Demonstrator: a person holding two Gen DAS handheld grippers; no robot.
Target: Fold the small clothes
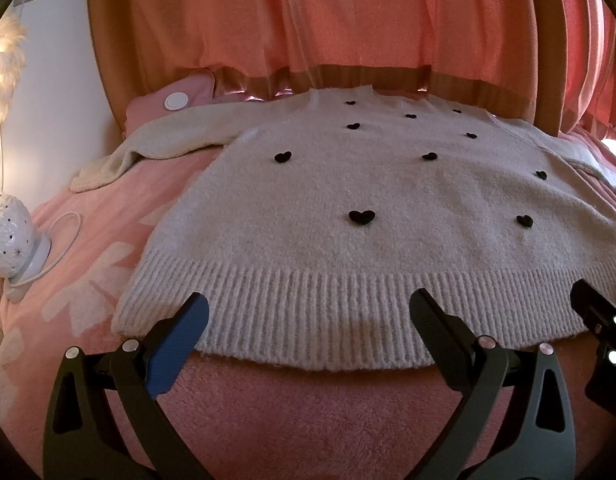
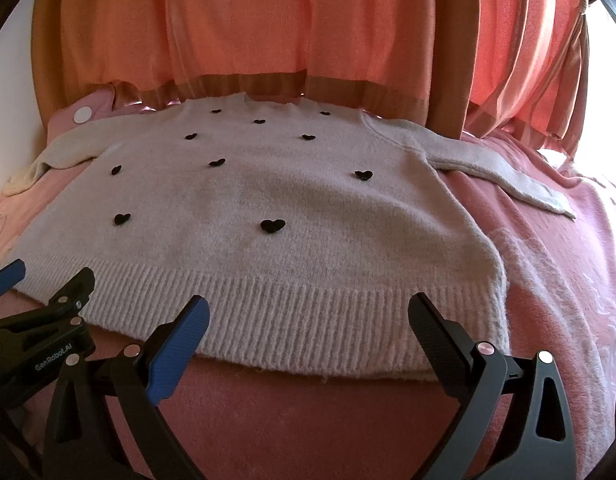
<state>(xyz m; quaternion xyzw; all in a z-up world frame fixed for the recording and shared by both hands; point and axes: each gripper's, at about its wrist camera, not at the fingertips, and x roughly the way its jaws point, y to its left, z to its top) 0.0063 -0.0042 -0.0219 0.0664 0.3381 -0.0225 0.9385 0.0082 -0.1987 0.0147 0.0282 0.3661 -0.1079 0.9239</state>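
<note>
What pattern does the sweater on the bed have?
The sweater is plain cream-white with small black hearts scattered on it, shown best in the right wrist view.

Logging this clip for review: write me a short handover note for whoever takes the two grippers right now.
Left gripper: open, empty, fingers over the ribbed hem on the sweater's left half.
Right gripper: open, empty, at the hem on the right half.
White knit sweater with black hearts lies flat, front up, on the pink blanket, neckline toward the curtain; left sleeve and right sleeve are spread out to the sides.
Done: sweater laid out, no fold made.
Left: every fold; probably sleeves in first, then hem up to the neckline.
</note>
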